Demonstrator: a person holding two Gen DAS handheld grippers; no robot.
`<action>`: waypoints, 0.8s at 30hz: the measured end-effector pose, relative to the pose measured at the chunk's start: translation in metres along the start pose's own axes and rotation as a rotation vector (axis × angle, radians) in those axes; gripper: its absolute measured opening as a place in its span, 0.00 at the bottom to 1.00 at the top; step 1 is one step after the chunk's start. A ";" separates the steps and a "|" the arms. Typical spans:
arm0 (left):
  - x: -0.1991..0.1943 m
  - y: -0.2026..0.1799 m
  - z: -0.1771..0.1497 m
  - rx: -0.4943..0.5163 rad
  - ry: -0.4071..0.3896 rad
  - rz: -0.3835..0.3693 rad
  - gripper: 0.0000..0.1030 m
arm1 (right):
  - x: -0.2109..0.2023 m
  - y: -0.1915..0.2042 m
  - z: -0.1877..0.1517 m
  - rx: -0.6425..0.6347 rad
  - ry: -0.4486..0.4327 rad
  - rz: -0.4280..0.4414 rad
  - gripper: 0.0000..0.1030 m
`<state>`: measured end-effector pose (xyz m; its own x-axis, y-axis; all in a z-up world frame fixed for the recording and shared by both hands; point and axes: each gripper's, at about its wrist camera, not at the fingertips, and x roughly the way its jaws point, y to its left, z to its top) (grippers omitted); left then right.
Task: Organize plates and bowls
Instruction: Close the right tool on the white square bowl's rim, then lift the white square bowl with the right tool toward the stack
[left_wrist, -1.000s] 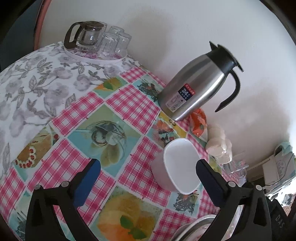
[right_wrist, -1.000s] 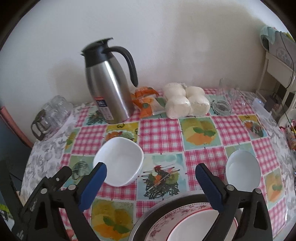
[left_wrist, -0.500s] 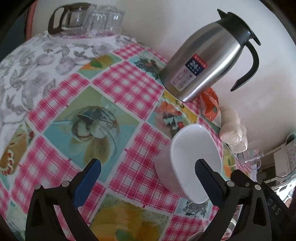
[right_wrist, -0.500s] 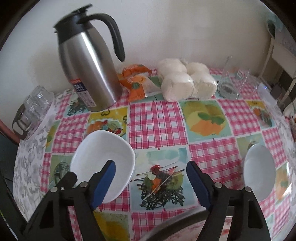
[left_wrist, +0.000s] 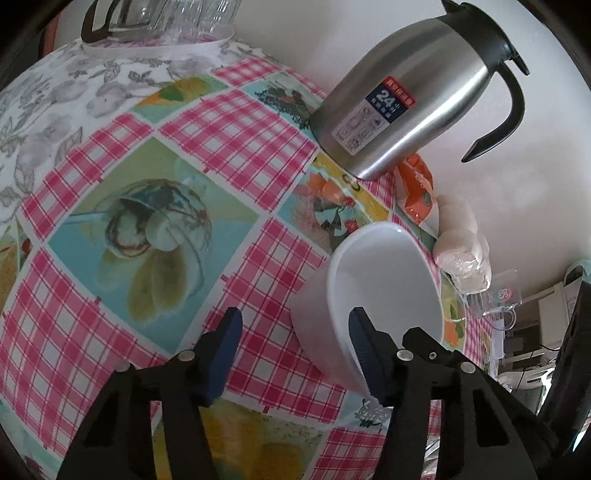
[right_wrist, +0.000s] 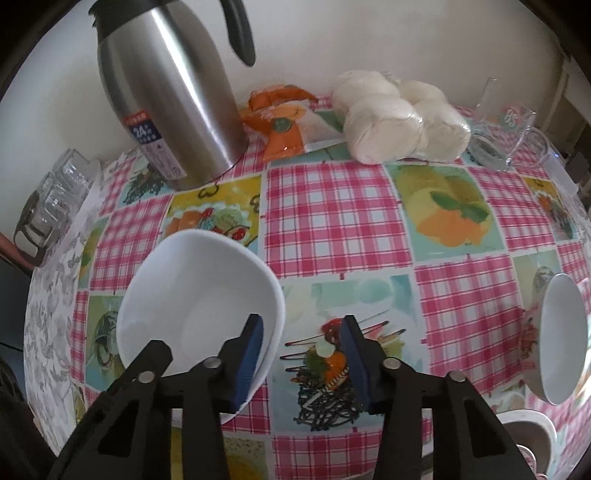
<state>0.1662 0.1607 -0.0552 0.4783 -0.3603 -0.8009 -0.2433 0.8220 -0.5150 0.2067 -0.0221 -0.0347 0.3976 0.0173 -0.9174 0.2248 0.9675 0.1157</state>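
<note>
A white bowl stands on the checked tablecloth beside a steel thermos jug. My left gripper straddles the bowl's near wall. Its right finger is inside the bowl and its left finger is outside, apart from the wall, and the jaws are closing. In the right wrist view the same bowl lies at lower left. My right gripper straddles its right rim, left finger inside, right finger well clear over the cloth, jaws also closing. A second white bowl sits at the right edge.
Behind stand the thermos, an orange packet, wrapped white buns and a clear jug. A glass pot and glasses on a tray sit at the far corner. A rim of stacked dishes shows at bottom right.
Both grippers have sunk toward the left white bowl and their jaws have narrowed a good deal. Each now has a finger inside the bowl; earlier they hung wide open above the table.
</note>
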 end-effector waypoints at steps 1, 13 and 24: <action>0.000 0.001 0.000 -0.004 0.002 -0.006 0.58 | 0.001 0.001 0.000 -0.003 0.001 0.005 0.39; -0.002 0.005 -0.002 -0.021 0.024 -0.006 0.51 | -0.002 0.014 -0.008 -0.084 -0.010 0.037 0.17; 0.000 0.015 -0.010 -0.073 0.082 0.019 0.27 | -0.010 0.021 -0.029 -0.144 0.012 0.068 0.17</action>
<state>0.1542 0.1690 -0.0657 0.4031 -0.3825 -0.8314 -0.3134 0.7958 -0.5181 0.1815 0.0059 -0.0342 0.3968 0.0864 -0.9138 0.0676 0.9901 0.1230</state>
